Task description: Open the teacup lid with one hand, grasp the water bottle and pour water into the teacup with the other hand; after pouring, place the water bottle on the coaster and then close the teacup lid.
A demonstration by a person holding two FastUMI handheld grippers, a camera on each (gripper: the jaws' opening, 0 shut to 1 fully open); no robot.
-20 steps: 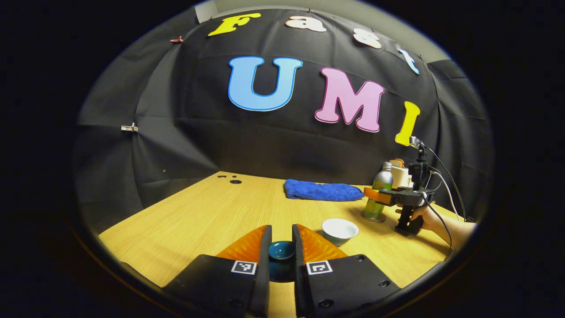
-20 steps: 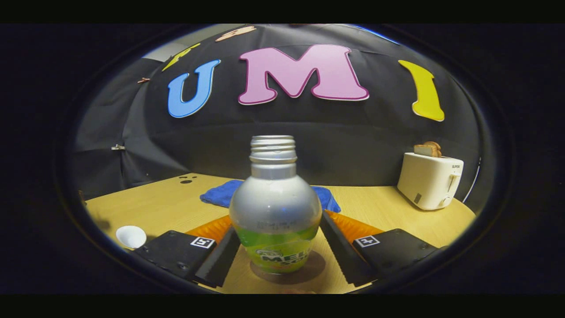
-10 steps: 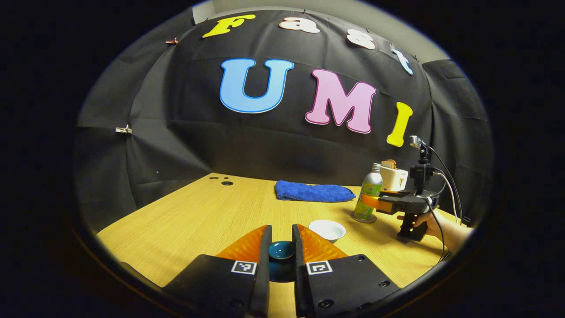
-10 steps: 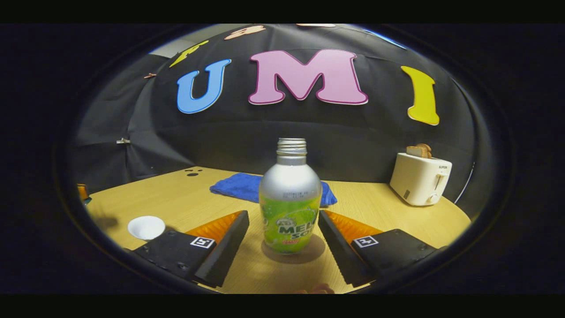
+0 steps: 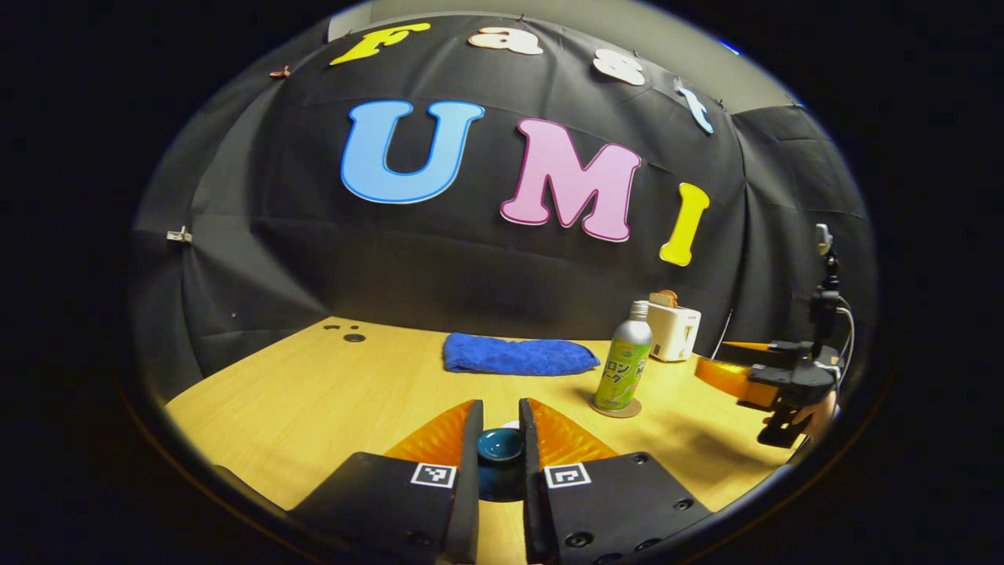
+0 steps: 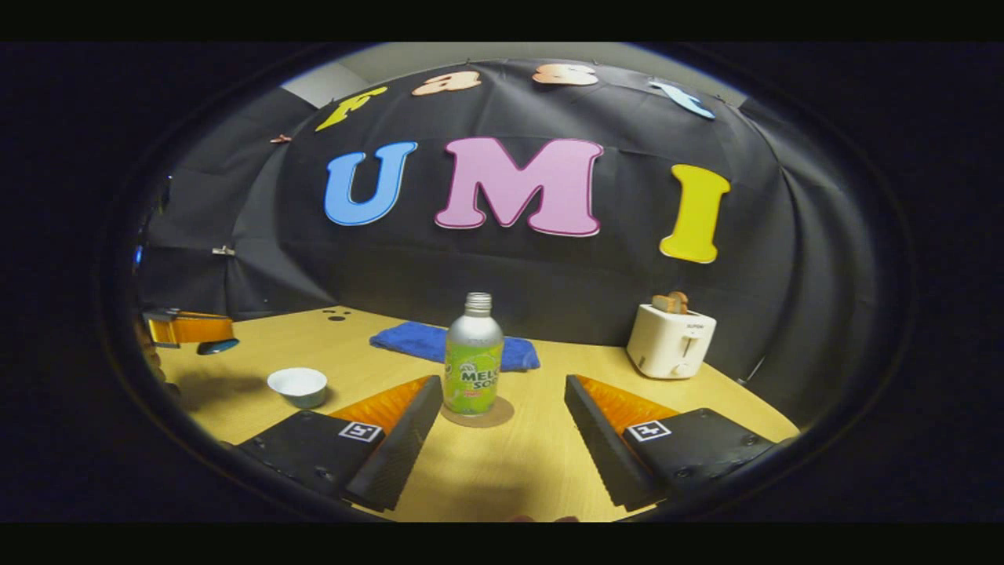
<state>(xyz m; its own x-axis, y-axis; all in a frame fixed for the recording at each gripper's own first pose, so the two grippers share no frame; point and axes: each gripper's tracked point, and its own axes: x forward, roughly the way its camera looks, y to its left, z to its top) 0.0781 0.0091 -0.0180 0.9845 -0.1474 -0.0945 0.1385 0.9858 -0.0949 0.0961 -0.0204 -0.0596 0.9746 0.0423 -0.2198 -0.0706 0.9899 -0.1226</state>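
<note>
left gripper view: fingers (image 5: 500, 439) pinch teacup lid (image 5: 500, 444); right fingers (image 6: 502, 408) spread, bottle (image 6: 473, 357) beyond

A blue towel (image 6: 455, 345) lies crumpled and flat toward the back of the light wooden surface (image 6: 502, 471), at the middle of the right gripper view; in the left gripper view it sits just right of centre (image 5: 518, 355). A white toaster (image 6: 671, 340) with two slices of toast (image 6: 669, 301) sticking out of its slots stands at the right of that view, close to the black cloth wall. Small dark holes (image 5: 349, 333) mark the surface's far left corner.
</note>
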